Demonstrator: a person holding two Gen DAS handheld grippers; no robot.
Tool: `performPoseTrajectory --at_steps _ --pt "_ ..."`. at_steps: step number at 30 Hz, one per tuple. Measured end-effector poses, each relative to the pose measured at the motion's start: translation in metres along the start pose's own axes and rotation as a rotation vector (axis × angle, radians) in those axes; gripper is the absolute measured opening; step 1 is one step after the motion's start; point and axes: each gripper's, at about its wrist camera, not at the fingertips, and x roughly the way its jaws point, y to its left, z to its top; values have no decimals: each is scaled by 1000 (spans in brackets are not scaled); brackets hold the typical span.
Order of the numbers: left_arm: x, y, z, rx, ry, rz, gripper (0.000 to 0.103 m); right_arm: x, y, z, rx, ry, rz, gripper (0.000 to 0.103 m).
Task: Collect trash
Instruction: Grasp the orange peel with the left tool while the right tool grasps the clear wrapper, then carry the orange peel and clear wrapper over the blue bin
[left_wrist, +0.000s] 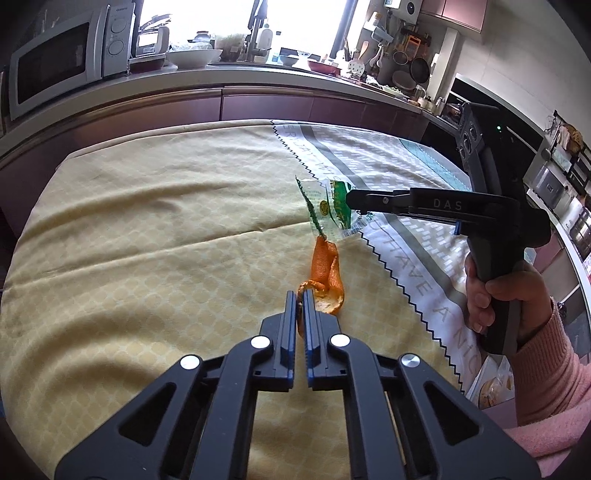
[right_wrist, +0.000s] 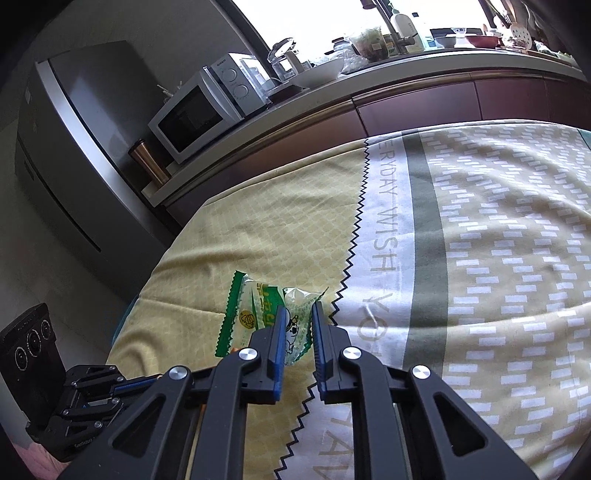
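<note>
Kitchen table under a yellow patterned cloth (left_wrist: 147, 221), with a white and grey printed cloth (right_wrist: 480, 258) overlapping it along a black zigzag edge. Left gripper (left_wrist: 300, 295) clamped on one end of an orange peel (left_wrist: 327, 271), jaws nearly together, blue pads pinching the curled rind; the rest of the peel lying forward on the yellow cloth, its far tip touching the lower edge of a wrapper (left_wrist: 328, 206). Right gripper (right_wrist: 298, 310) closed on that wrapper, a clear and green snack packet, crumpled plastic caught between the blue pads. From the left wrist, the same gripper seen side-on, its black tip over the wrapper's right edge, held by a hand (left_wrist: 495, 291) in a pink sleeve (left_wrist: 554, 369). Wrapper near the zigzag seam, mostly over the yellow cloth; lifted or resting, cannot tell. Beyond the table, dark red cabinet fronts (left_wrist: 295, 107) under a counter (right_wrist: 406, 70) crowded with bowls and jars. White microwave (right_wrist: 199, 114) at the counter's left end, a copper tumbler (right_wrist: 149, 162) just beside it, a grey fridge (right_wrist: 74, 155) further left. Bright window behind the counter.
</note>
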Motion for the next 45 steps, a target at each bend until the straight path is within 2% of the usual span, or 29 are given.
performPoseTrajectory --at_steps 2,4,6,11,13,14,15,16,28,45 --pt "-1 5 -1 -16 7 -7 7 0 0 0 -1 2 0 12" --pt "1 8 -2 -20 22 -31 16 0 0 0 1 2 1 12" --pt "2 9 -4 -21 22 -30 33 0 0 0 0 3 2 12" --pt "15 9 -2 -25 52 -45 33 -1 0 0 3 3 4 12" --pt "19 9 -2 -31 55 -55 33 0 1 -1 3 4 5 12" --pt "19 8 -1 -28 52 -54 28 -1 1 -1 4 4 5 12" --pt "20 8 -1 -29 57 -66 9 -1 1 -1 5 4 6 12" --pt "21 7 -2 -31 64 -75 7 -1 1 -1 4 3 7 12" --pt "-17 24 -4 -54 -21 7 6 -10 13 4 4 -41 46 12" --pt "-75 61 -7 -116 -126 146 6 8 72 7 -76 -28 154 12"
